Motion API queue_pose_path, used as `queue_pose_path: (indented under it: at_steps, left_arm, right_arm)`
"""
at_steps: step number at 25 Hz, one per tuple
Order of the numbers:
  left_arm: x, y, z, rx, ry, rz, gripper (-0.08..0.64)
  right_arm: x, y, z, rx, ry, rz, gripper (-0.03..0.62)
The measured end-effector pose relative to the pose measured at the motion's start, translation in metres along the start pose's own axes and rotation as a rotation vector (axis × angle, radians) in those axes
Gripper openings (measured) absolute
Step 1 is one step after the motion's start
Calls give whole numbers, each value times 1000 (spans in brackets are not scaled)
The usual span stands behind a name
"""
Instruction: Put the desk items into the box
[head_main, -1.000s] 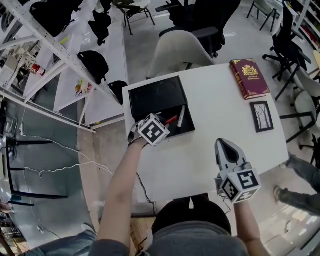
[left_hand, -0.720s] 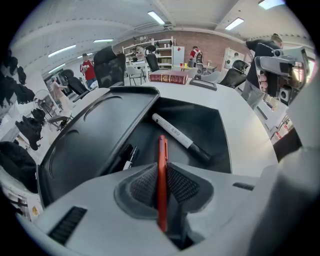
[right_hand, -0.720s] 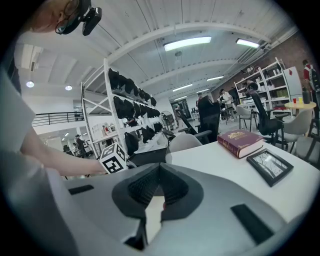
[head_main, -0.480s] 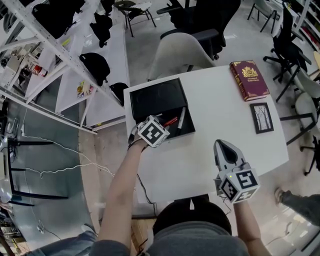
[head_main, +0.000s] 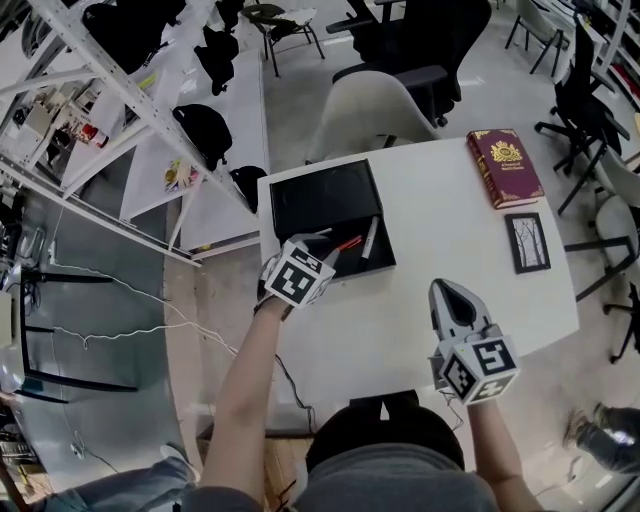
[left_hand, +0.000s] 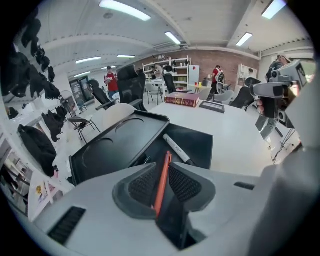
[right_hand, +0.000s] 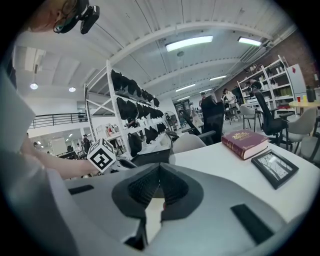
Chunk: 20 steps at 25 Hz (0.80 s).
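Fingers on left gripper were just opening, slim red pen between them, apparently loose; right gripper closed, empty.
Pen sat over black box; white marker print was unreadable.

White table, three things set flat on top.
Bears an open black box at the far left corner, lid folded back toward the far edge. Bears a dark red book at the far right corner and a small black picture frame just nearer, by the right edge, not touching the book. Box well apart from both.
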<state>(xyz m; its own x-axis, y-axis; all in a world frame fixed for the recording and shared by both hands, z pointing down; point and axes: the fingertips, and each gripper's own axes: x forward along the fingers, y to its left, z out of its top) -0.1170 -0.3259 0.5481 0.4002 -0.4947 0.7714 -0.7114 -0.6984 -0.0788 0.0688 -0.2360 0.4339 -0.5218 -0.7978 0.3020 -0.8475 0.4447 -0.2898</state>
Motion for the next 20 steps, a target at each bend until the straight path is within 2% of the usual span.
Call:
queue_pose_path:
  at_steps: [4, 9, 20]
  left_arm:
    - [-20, 1, 6, -25, -56, 62, 74]
    - [-44, 4, 9, -93, -135, 139, 55]
    - [-88, -15, 6, -240, -293, 248, 38]
  right_arm:
    - [-1, 1, 2, -7, -2, 11, 3]
    - [-1, 3, 6, -18, -9, 26, 3]
    - [-2, 8, 11, -40, -20, 70, 3]
